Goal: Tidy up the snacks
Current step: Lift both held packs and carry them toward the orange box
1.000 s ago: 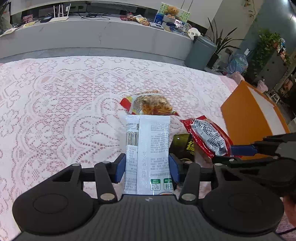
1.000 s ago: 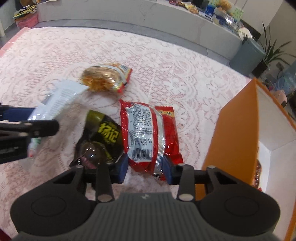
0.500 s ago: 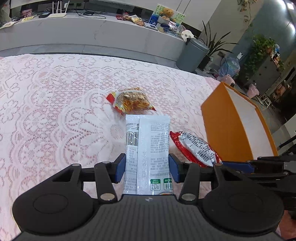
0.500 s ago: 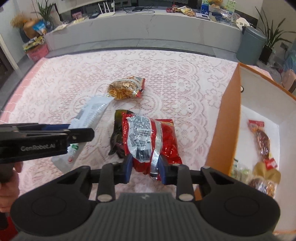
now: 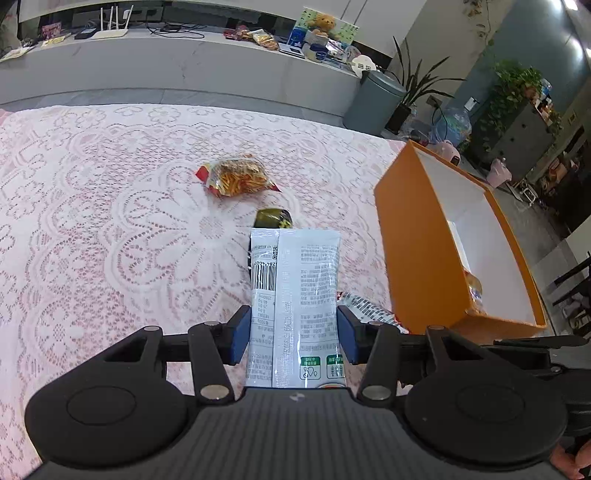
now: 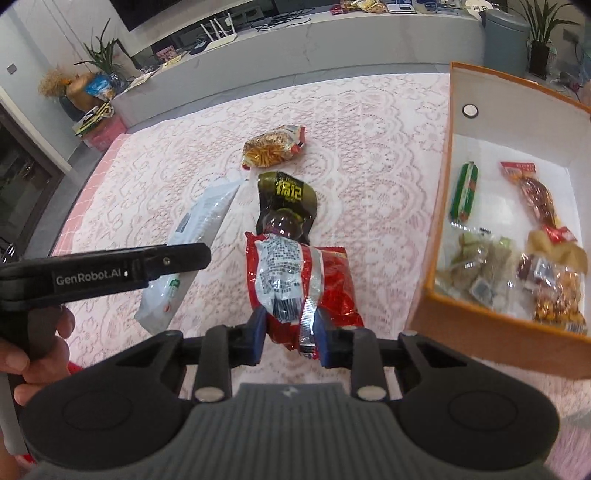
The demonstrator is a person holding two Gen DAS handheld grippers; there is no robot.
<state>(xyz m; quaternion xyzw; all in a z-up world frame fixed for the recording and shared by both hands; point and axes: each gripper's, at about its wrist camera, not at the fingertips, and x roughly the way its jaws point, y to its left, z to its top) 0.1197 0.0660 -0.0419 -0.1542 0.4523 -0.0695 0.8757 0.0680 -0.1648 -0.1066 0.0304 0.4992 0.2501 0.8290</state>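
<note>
My left gripper (image 5: 293, 339) clasped the white packet (image 5: 295, 295) at lower centre; my right gripper (image 6: 290, 341), jaws closing, pinched the red packet (image 6: 299, 280).

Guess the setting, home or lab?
Probably a lived-in room, maybe an office lounge: lace cloth on the table, long counter with a router and clutter, potted plants, bin.

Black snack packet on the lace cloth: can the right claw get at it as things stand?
Probably not yet: the right claw is closing on the red packet, which hangs over the black packet and covers its near end.
</note>
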